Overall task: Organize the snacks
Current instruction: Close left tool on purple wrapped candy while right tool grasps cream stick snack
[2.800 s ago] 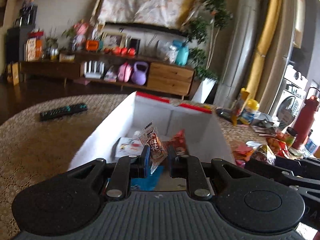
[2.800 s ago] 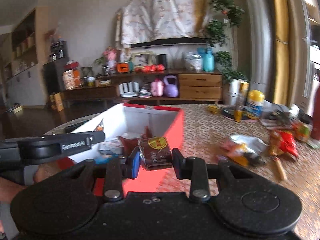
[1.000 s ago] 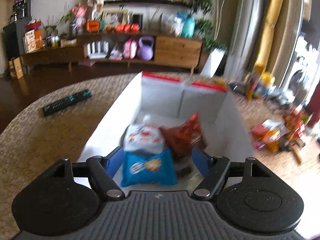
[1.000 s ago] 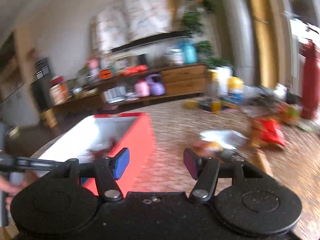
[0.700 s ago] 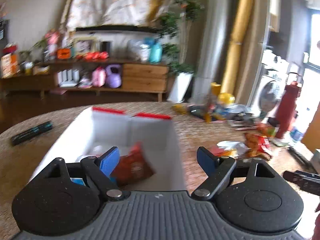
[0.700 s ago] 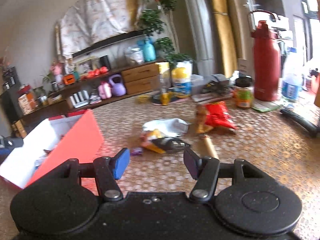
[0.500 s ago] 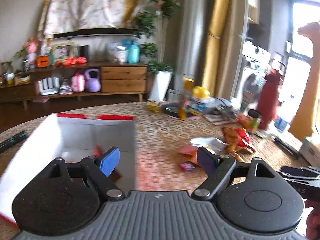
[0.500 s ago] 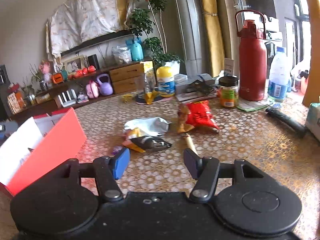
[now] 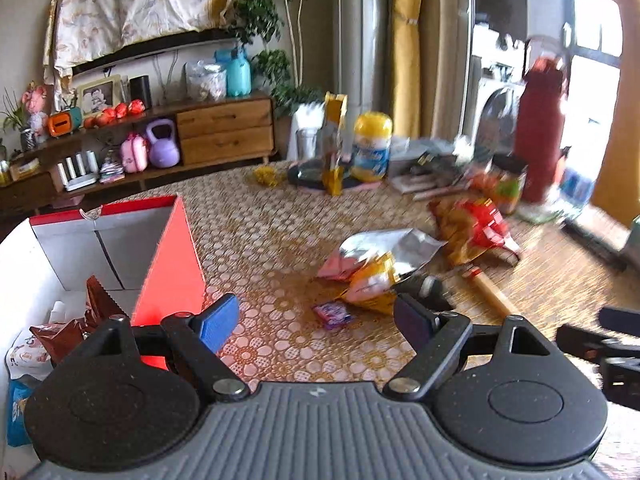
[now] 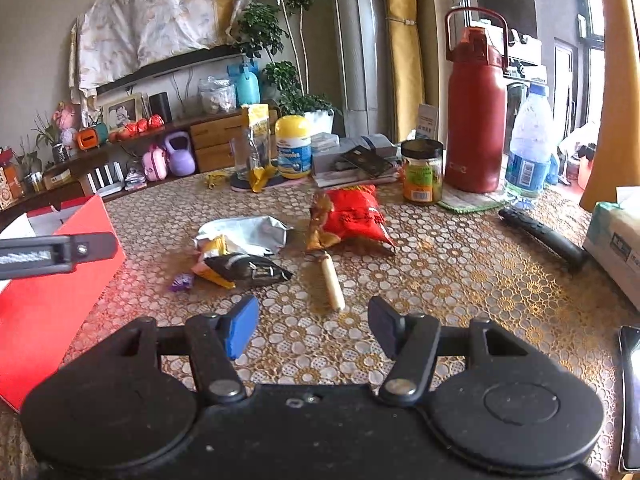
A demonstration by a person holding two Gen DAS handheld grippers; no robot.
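A red and white box point(image 9: 168, 256) with several snack packets inside stands at the left; it also shows in the right wrist view point(image 10: 48, 300). Loose snacks lie on the table: a silver bag point(image 10: 248, 232), a black packet point(image 10: 248, 268), a red bag point(image 10: 352, 216), a cream stick point(image 10: 332, 280) and a small purple candy point(image 10: 182, 280). The candy point(image 9: 332, 314) and the silver and yellow bags point(image 9: 380, 256) lie just ahead of my left gripper point(image 9: 316, 320), which is open and empty. My right gripper point(image 10: 312, 326) is open and empty, just short of the stick.
A red flask point(image 10: 476, 108), a water bottle point(image 10: 528, 144), a jar point(image 10: 422, 172), a yellow-lidded tub point(image 10: 294, 146) and papers stand at the table's back. A black handle point(image 10: 544, 236) and a tissue pack point(image 10: 616, 236) lie at the right. The left gripper's arm point(image 10: 52, 254) crosses the left edge.
Both grippers let go of their snack packets into the box, opened, and swung right from the box toward the loose snacks on the table.
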